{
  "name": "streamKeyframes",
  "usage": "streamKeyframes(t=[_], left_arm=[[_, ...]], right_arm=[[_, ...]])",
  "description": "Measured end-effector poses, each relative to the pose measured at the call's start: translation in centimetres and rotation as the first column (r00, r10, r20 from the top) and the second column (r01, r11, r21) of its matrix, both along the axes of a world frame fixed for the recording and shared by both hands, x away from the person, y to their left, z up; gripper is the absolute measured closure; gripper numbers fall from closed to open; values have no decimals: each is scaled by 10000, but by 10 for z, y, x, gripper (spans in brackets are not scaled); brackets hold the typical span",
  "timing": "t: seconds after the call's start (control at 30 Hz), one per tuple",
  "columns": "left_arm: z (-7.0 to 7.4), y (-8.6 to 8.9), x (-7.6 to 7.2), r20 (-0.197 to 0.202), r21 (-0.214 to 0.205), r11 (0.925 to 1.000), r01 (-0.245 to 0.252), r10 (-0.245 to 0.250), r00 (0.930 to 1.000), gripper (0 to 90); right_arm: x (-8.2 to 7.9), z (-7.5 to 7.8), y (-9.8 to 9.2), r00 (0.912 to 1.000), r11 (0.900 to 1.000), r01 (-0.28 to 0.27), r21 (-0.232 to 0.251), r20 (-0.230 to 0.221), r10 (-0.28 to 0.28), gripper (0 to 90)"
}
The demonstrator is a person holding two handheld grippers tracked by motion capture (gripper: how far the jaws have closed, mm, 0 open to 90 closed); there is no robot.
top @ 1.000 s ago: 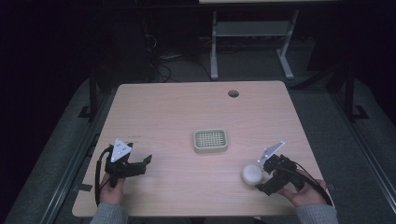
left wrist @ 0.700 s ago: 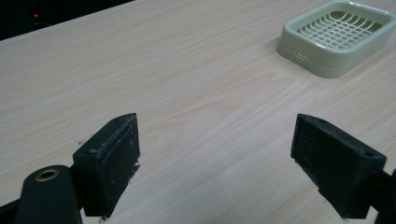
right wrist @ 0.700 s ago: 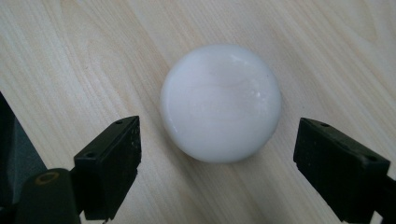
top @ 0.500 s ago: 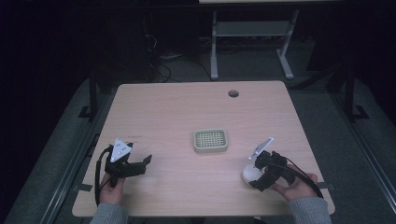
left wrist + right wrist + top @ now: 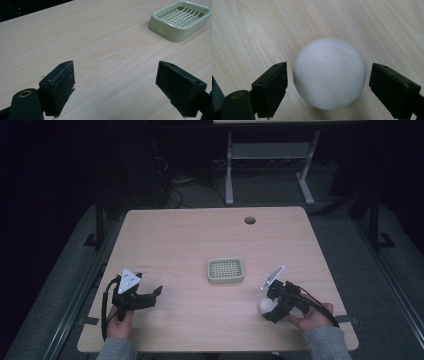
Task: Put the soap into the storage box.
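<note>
Two wide grippers, one soap
We straddle the white soap with the right gripper for gripping; left gripper idles

You are sitting in what looks like a lab or recording room, not a home. Your pale wood tabletop has a round cable hole near its far edge and stands on grey carpet. Behind it loose cables lie on the floor beside a grey metal stand. The room around you is dark, with the light falling on the tabletop.
</note>
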State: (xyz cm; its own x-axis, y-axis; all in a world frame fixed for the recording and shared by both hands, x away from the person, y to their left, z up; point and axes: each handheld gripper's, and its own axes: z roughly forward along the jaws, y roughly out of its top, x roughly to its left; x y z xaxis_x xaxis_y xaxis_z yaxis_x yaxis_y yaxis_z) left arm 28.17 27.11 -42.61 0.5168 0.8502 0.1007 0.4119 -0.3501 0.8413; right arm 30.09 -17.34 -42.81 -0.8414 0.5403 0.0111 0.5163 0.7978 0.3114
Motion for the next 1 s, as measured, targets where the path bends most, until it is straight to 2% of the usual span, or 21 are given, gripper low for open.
streamKeyframes(t=[0.37, 1.0], left_arm=[[0, 0, 0, 16, -57, 10000, -10, 10, 10000, 152], [0, -1, 0, 19, -88, 10000, -4, 5, 10000, 152]], right_arm=[[5, -3, 5, 9997, 9992, -156, -370, -173, 150, 145], [8, -11, 7, 9991, 9989, -186, -439, -396, 169, 148]])
